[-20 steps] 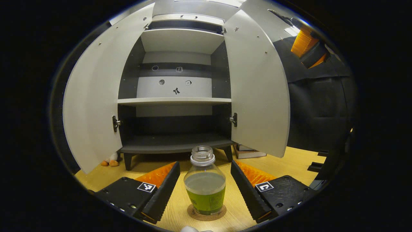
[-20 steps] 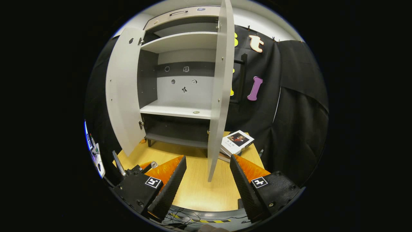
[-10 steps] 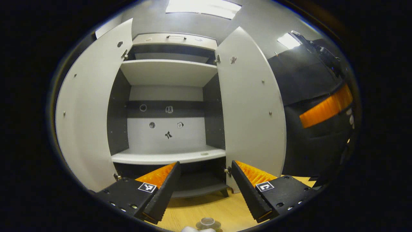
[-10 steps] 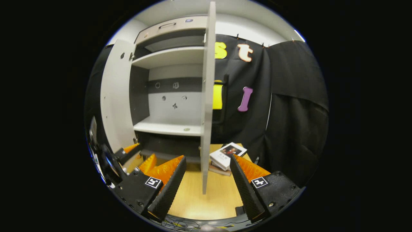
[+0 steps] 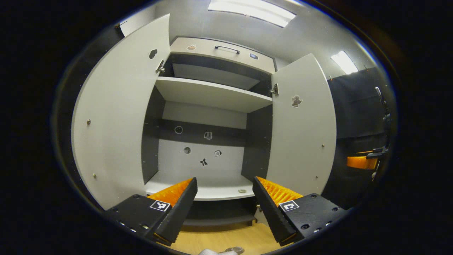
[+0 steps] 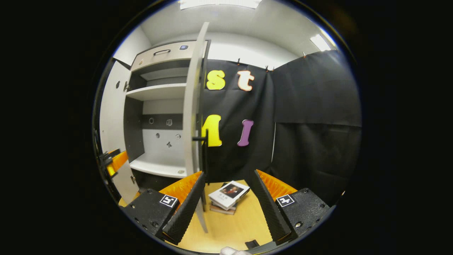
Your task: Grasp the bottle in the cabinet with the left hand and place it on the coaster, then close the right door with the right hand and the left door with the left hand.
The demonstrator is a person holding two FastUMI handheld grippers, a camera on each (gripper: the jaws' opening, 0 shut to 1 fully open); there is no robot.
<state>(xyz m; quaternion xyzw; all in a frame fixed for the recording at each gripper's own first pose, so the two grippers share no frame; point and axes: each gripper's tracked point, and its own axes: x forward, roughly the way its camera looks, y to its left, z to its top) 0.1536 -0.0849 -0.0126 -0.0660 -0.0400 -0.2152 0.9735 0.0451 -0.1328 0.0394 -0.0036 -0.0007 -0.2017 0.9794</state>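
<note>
Step in hand is closing the right door (image 6: 193, 117). The right hand-held gripper (image 6: 226, 202), wide open and empty, must push its outer face.

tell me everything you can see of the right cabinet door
The right door is a flat pale grey panel, open and swung out from the cabinet. The right gripper view shows it nearly edge-on, with a dark bar handle on its outer face. The left gripper view shows its inner face, with hinges, small studs and a little sticker. Nothing touches it.
</note>
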